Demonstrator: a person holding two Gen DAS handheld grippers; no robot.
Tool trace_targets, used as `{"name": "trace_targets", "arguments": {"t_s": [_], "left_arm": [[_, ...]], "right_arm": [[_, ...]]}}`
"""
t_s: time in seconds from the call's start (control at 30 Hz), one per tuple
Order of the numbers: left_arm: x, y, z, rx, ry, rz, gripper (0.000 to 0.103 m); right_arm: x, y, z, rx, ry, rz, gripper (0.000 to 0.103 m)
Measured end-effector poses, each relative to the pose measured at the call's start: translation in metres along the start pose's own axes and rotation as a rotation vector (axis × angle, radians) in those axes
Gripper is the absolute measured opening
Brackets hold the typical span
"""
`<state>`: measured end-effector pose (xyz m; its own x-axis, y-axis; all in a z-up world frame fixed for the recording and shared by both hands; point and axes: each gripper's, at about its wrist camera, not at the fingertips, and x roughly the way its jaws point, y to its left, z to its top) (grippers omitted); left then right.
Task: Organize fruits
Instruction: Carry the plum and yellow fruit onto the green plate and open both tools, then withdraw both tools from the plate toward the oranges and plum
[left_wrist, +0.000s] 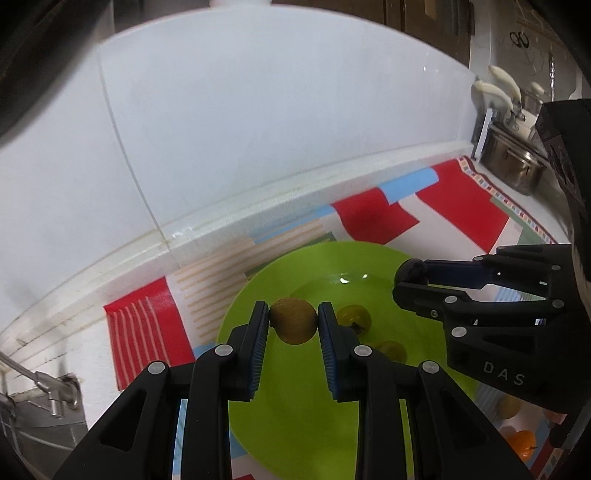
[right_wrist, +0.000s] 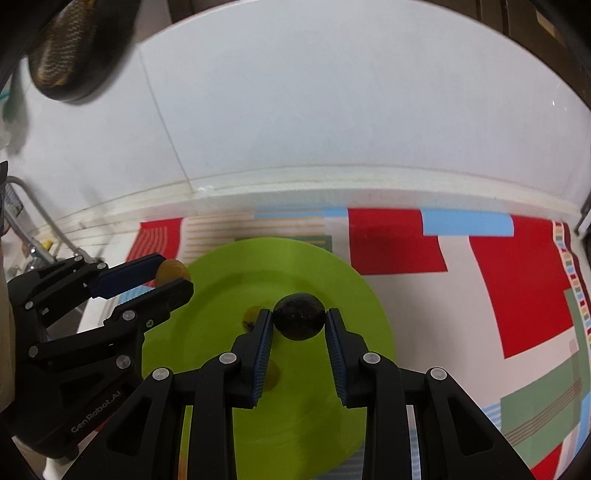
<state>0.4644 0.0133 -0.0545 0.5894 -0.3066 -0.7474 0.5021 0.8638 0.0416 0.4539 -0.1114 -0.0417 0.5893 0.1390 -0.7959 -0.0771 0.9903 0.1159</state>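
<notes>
Green plastic, bright lime, makes up the round plate (left_wrist: 280, 424) that lies on a patterned mat (left_wrist: 373, 218) of red, blue and striped patches, spread along the white counter against the tiled back wall. The left gripper (left_wrist: 293, 319) hangs over the plate's left part with its blue-padded fingers (left_wrist: 260, 332) closed onto a brownish-yellow round fruit (left_wrist: 293, 320), pinched at its two sides and held clear of the plate surface. The right gripper (right_wrist: 299, 321) is just beside it over the plate's middle, its fingers (right_wrist: 264, 339) clamped on a dark, nearly black round fruit (right_wrist: 299, 320), also gripped at the sides near the fingertips. On the plate itself sit two small yellow-brown fruits: one (left_wrist: 354, 316) just right of the left gripper's fingers, showing a dark stem end, and another (left_wrist: 391, 350) nearer the plate's front edge, partly hidden behind the gripper. Off the plate, toward the mat's front right corner, an orange fruit (left_wrist: 522, 443) and a pale yellowish one (left_wrist: 509, 406) lie close together, partly covered by the right gripper's body. At the counter's far right end stands a steel pot (left_wrist: 513, 162); at the left end a metal tap (left_wrist: 51, 387) shows.
</notes>
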Motion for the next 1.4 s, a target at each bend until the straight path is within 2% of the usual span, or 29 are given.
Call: {"name": "trace_targets", "arguments": {"t_s": [0.17, 0.23, 0.27, 0.3, 0.47, 0.57, 0.67, 0.73, 0.87, 0.97, 1.13, 1.4], "left_arm": [[0.012, 0.001, -0.004, -0.007, 0.031, -0.017, 0.028], [0.01, 0.001, -0.005, -0.01, 0.032, -0.017, 0.033], [0.009, 0.001, -0.005, -0.011, 0.032, -0.016, 0.039], [0.008, 0.001, -0.005, -0.014, 0.03, -0.015, 0.042], [-0.004, -0.003, -0.004, -0.014, 0.022, -0.013, 0.042], [-0.019, -0.007, -0.004, -0.011, 0.007, -0.008, 0.047], [-0.036, -0.011, -0.004, -0.014, -0.016, -0.014, 0.05], [-0.051, -0.015, -0.004, -0.019, -0.036, -0.019, 0.053], [-0.077, -0.025, -0.005, -0.021, -0.077, -0.006, 0.061], [-0.096, -0.036, -0.009, -0.02, -0.109, 0.024, 0.063], [-0.125, -0.052, -0.018, -0.044, -0.148, 0.047, 0.067], [-0.172, -0.091, -0.038, -0.062, -0.215, 0.088, 0.083]], "right_arm": [[0.01, -0.003, -0.004, 0.021, 0.017, -0.022, 0.03], [0.01, -0.003, -0.004, 0.022, 0.018, -0.026, 0.031], [0.01, -0.003, -0.005, 0.022, 0.018, -0.025, 0.032], [0.008, -0.003, -0.005, 0.023, 0.015, -0.024, 0.036], [-0.004, -0.003, -0.006, 0.023, -0.005, -0.035, 0.037], [-0.019, 0.0, -0.009, 0.013, -0.034, -0.042, 0.037], [-0.037, 0.002, -0.012, 0.008, -0.07, -0.052, 0.045], [-0.051, 0.002, -0.015, 0.012, -0.097, -0.049, 0.047], [-0.076, 0.0, -0.022, 0.033, -0.139, -0.047, 0.053], [-0.093, -0.004, -0.03, 0.044, -0.16, -0.046, 0.057], [-0.124, -0.012, -0.048, 0.041, -0.202, -0.085, 0.063], [-0.175, -0.032, -0.081, 0.05, -0.275, -0.13, 0.076]]}}
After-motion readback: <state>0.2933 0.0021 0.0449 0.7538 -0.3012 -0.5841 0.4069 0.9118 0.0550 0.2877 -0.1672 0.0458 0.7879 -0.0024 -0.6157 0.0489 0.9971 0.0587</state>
